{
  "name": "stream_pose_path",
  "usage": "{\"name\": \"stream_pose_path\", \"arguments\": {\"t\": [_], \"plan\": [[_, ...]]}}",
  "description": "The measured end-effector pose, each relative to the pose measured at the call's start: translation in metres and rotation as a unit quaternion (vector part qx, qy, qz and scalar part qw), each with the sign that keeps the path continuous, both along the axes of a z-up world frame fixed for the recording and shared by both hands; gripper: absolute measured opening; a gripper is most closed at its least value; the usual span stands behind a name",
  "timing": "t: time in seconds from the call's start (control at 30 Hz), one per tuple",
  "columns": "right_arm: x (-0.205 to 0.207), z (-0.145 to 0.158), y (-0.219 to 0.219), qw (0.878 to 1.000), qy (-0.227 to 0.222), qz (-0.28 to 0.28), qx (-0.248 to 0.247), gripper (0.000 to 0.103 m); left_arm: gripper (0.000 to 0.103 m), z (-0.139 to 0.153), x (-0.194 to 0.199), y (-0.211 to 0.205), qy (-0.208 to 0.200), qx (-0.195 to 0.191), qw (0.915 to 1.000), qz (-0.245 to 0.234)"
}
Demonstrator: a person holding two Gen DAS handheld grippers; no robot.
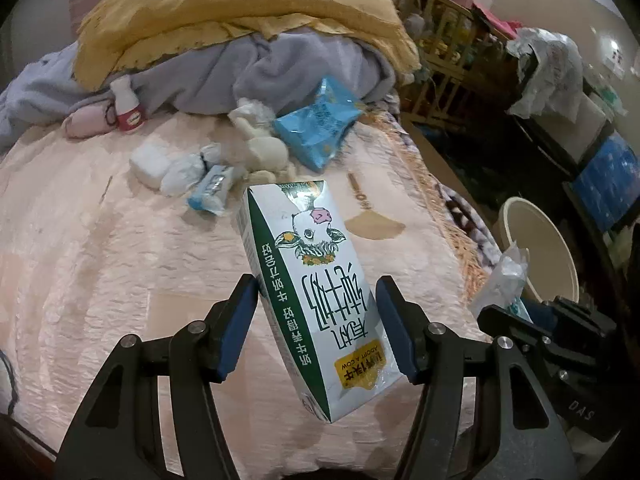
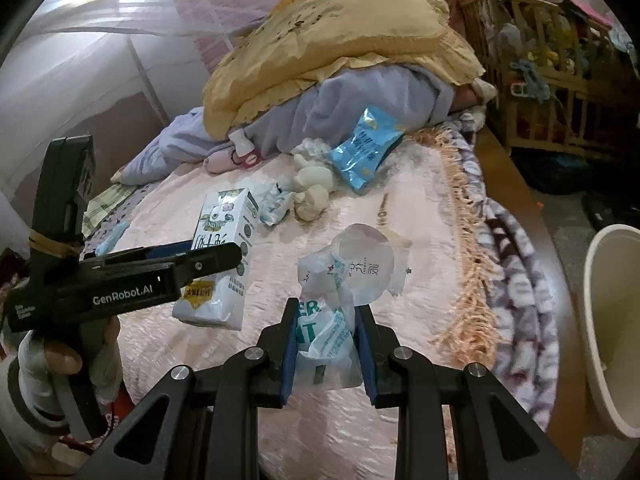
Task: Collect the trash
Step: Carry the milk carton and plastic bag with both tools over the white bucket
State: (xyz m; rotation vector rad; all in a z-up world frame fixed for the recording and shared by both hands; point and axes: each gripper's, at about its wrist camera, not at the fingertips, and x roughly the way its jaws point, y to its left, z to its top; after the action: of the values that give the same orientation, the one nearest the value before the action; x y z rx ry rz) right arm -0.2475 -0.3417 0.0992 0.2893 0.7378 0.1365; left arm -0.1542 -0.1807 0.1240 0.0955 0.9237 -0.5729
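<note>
A white and green milk carton (image 1: pixel 316 248) with a cow drawing hangs tilted above the pink bedspread (image 1: pixel 100 280), and my left gripper (image 1: pixel 316 292) is shut on its sides. In the right wrist view the same carton (image 2: pixel 228 208) sits in the left gripper (image 2: pixel 224 256), which a gloved hand holds. My right gripper (image 2: pixel 327 308) is shut on a crumpled clear plastic wrapper (image 2: pixel 344 272) with green print. A cream bin (image 2: pixel 612 320) stands on the floor right of the bed. In the left wrist view the bin (image 1: pixel 536 248) lies beyond the wrapper (image 1: pixel 504 280).
On the bed lie a blue snack bag (image 1: pixel 316 128), a small white and red bottle (image 1: pixel 128 108), white tissues (image 1: pixel 168 164), a small blue wrapper (image 1: pixel 208 192) and a cream plush toy (image 1: pixel 260 148). Yellow and grey bedding (image 1: pixel 240 20) is piled behind. A wooden crib (image 2: pixel 540 60) stands at the right.
</note>
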Motion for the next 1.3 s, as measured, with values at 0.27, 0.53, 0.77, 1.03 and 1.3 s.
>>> {"name": "stream_pose_path", "arguments": {"t": [0.27,0.53,0.77,1.03,1.3], "plan": [[-0.017,0.004,-0.018,1.0,-0.005,-0.019,-0.004,0.026,0.06,0.007,-0.018,-0.027,-0.015,0.005,0.9995,-0.027],[-0.033,0.004,-0.041,0.999,-0.005,-0.043,-0.009,0.026,0.06,0.004,-0.03,-0.055,-0.007,0.002,0.9985,-0.055],[-0.047,0.0,-0.063,0.998,-0.003,-0.062,-0.005,0.026,0.06,0.003,-0.037,-0.079,-0.001,0.0,0.9973,-0.074],[-0.059,-0.003,-0.088,0.996,-0.001,-0.085,-0.001,0.026,0.06,0.0,-0.048,-0.106,0.004,-0.001,0.9952,-0.098],[-0.072,-0.008,-0.12,0.994,0.004,-0.111,-0.002,0.026,0.06,-0.001,-0.055,-0.136,0.003,0.003,0.9931,-0.117]]}}
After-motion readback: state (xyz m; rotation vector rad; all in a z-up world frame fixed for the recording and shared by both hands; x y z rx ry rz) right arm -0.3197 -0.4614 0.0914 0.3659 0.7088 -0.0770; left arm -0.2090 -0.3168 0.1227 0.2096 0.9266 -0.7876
